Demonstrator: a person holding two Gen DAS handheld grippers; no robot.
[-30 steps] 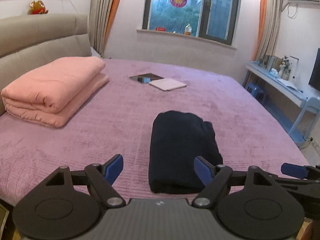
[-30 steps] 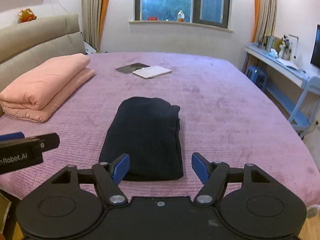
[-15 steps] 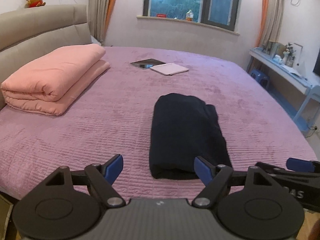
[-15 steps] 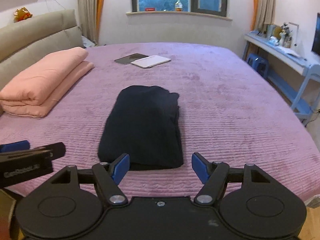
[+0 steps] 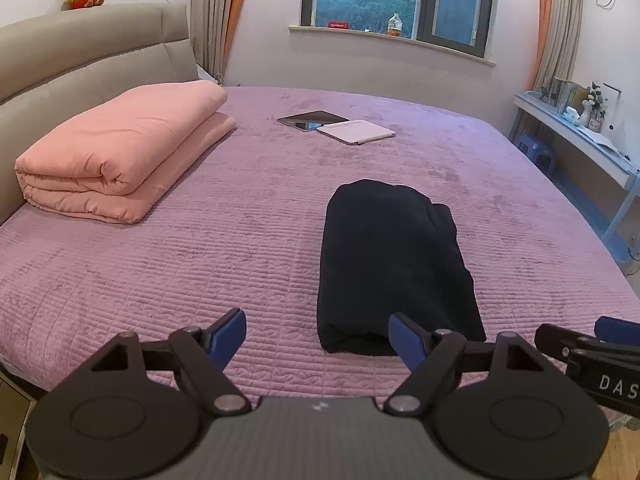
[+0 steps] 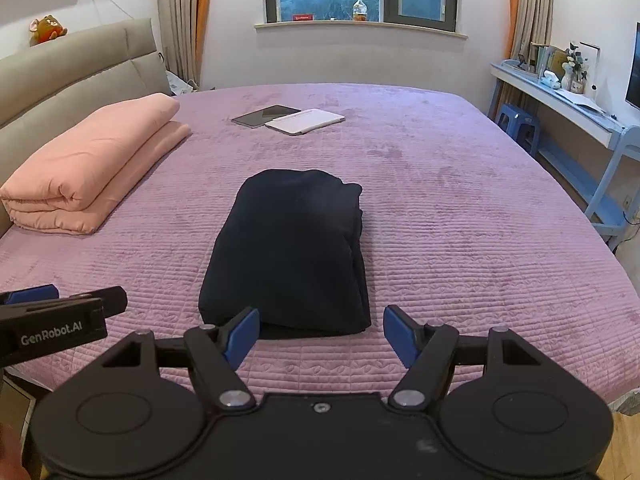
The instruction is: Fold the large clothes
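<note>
Two hand-held grippers hang at the bottom of the frames, clear of the cloth: the left hand-held gripper [image 5: 316, 338] and the right hand-held gripper [image 6: 318, 334] both stand released, blue pads spread wide with nothing between them. The task's thing, a dark navy folded garment of thick soft fabric [image 6: 290, 250], lies as a compact oblong bundle at the centre of the right wrist view, resting on the quilted purple bed cover [image 6: 460, 240], its near end just beyond the pads. It looks bulky yet limp, likely to sag and unfold if lifted by one layer, and probably moderately heavy for cloth. A sound hold would seem to be at the near corners, pinching all layers together. A folded pink quilt [image 5: 120, 152] sits at centre left, well apart.
</note>
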